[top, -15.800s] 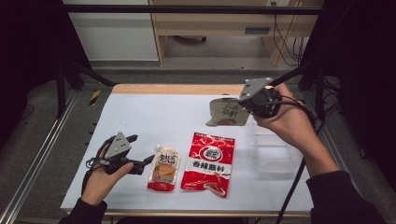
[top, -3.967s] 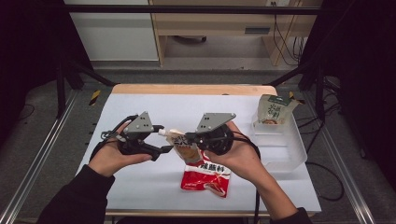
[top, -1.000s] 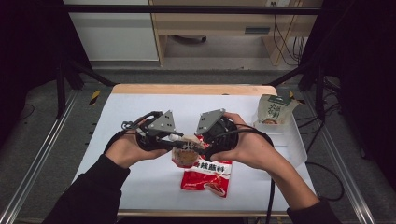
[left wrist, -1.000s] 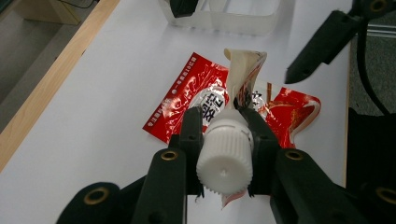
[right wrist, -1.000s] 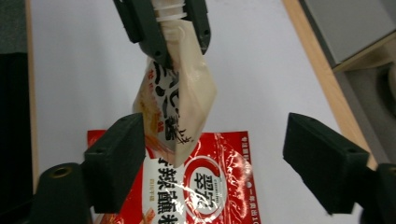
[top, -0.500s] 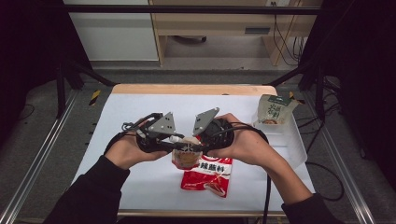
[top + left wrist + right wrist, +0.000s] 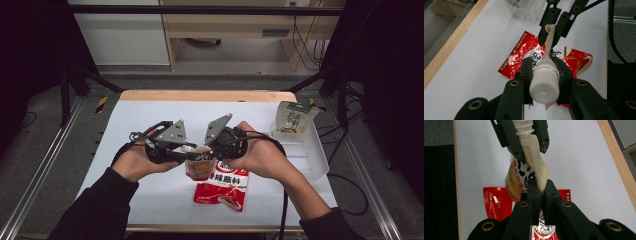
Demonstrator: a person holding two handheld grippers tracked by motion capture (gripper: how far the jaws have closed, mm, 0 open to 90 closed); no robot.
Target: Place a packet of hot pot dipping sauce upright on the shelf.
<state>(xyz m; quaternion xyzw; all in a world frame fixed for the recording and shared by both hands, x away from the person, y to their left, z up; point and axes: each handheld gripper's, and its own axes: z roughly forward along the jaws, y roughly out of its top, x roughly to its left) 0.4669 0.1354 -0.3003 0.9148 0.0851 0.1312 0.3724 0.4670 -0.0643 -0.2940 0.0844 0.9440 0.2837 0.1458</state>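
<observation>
High view is showing us working both hand-held grippers together over the middle of the bench, lifting a small spouted pouch just above the red sachet lying flat toward six o'clock. We are holding the pouch at two places, probably so one tool steadies the body while the other works the white cap. Left gripper view is showing the left hand-held gripper closing its jaws partway, squeezing the ribbed cap from both sides. Right gripper view is showing the right hand-held gripper with jaws nearly touching, pinching the pale side edge of the pouch below the spout, so the packet is twisting between the two grips. Off at two o'clock, a carton is standing in the clear tray, well apart from our work.
</observation>
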